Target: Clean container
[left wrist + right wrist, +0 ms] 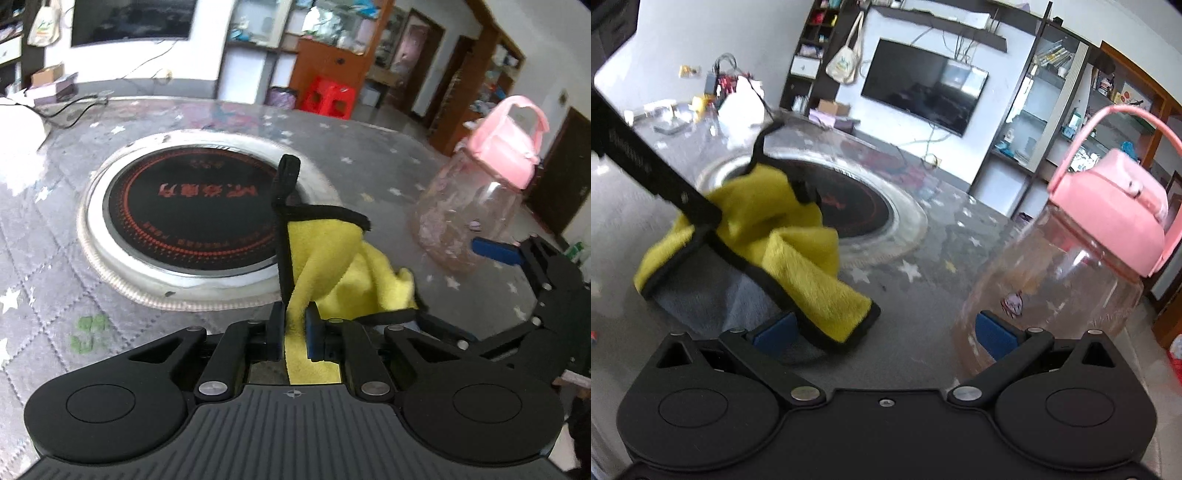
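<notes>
A clear plastic bottle (476, 210) with a pink lid and pink handle stands on the table at the right; it also shows in the right wrist view (1067, 273). My left gripper (294, 332) is shut on a yellow cloth (332, 266) with black trim and a grey underside, held above the table; the cloth shows in the right wrist view (783, 243) too. My right gripper (884, 332) is open, just left of the bottle's base, with one blue pad (993, 334) against the bottle's lower side. The right gripper (517, 254) also appears beside the bottle in the left wrist view.
The round table has a grey star-patterned cover (44, 258) and a black induction hob (195, 210) in a metal ring at its centre. Boxes and cables (55, 85) lie at the far edge. Red stools (328, 98) and shelves stand beyond.
</notes>
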Motion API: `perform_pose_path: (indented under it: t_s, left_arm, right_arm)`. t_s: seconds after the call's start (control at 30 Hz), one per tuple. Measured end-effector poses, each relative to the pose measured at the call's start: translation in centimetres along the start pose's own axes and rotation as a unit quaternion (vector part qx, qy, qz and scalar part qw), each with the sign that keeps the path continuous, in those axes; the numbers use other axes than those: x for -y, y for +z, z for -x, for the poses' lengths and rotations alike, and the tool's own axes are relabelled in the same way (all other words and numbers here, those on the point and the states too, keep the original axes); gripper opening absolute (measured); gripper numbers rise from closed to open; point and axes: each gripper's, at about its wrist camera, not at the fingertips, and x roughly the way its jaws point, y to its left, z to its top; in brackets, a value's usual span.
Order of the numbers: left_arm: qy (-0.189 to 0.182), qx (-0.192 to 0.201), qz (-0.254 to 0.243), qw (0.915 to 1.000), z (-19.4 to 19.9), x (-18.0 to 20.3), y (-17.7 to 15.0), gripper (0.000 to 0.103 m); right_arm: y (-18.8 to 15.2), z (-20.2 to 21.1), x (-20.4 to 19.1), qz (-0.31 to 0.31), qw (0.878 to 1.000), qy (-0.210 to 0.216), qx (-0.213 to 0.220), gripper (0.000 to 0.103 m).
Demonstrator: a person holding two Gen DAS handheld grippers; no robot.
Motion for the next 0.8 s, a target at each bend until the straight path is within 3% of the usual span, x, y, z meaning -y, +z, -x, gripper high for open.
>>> perform_pose_path:
  t_s: [0.1,0.33,0.53,0.67,0.8]
  left_arm:
    - [-0.008,0.01,0.013,0.9998,0.5,-0.5,0.1,0.011]
    - [0.037,-0.008,0.055,0.9977,0.1,-3.1,-0.2,0.011]
    - [0.085,-0.024,0.055,0.9945,0.0,-3.9,0.0,0.015]
    - [0.102,-0.027,0.055,0.9929,0.7,-3.8,0.0,0.036]
    - [0.095,-0.004,0.037,0.9948,2.3,-2.3,0.3,0.049]
  right_arm:
    - [0.4,0.1,-0.5,0.002,1.0,0.012,0.013,0.103]
    - [-0.1,-0.8,-1.8,0.028,0.999,0.031,-0.005,0.103]
    - [-0.3,-1.0,-2.5,0.043,0.998,0.04,-0.013,0.103]
    - [-0.5,-0.8,-2.5,0.046,0.998,0.044,-0.015,0.103]
    - [-0.7,-0.5,-2.6,0.057,0.997,0.044,-0.016,0.103]
